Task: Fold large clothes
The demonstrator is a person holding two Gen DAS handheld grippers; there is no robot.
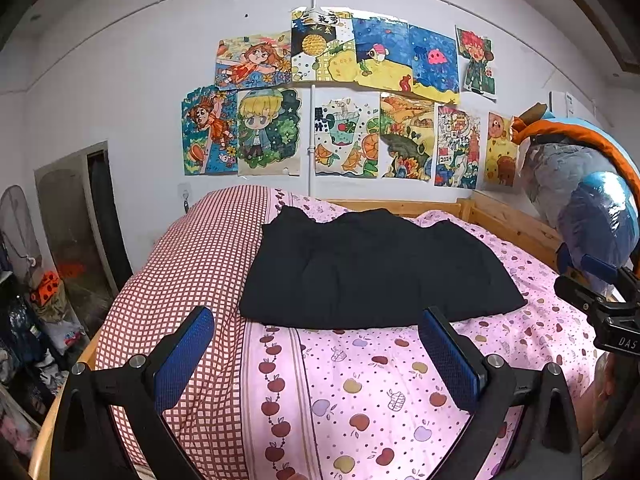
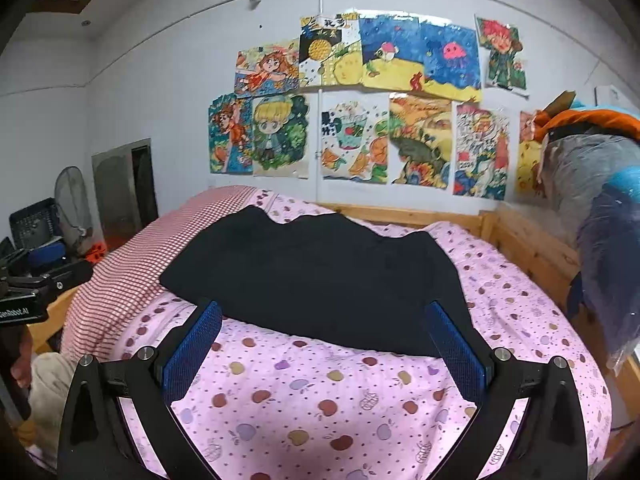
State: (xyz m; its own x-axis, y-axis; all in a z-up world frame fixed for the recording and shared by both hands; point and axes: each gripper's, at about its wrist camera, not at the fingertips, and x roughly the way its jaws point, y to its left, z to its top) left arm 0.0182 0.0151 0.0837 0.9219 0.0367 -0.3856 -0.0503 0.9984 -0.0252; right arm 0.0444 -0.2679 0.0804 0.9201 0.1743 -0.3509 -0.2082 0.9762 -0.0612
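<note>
- Hovering wide open and holding nothing: left hand-held gripper and right hand-held gripper, both above the bed.
- Needing a low approach, pinching only the black garment, not the pink sheet beneath.
- Lying ahead at twelve o'clock, near edge just beyond both sets of fingertips.

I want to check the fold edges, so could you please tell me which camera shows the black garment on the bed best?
The right wrist view shows the black fabric garment best: larger, centred, whole outline visible. The left wrist view shows the black fabric garment whole too, but smaller and farther off.
</note>
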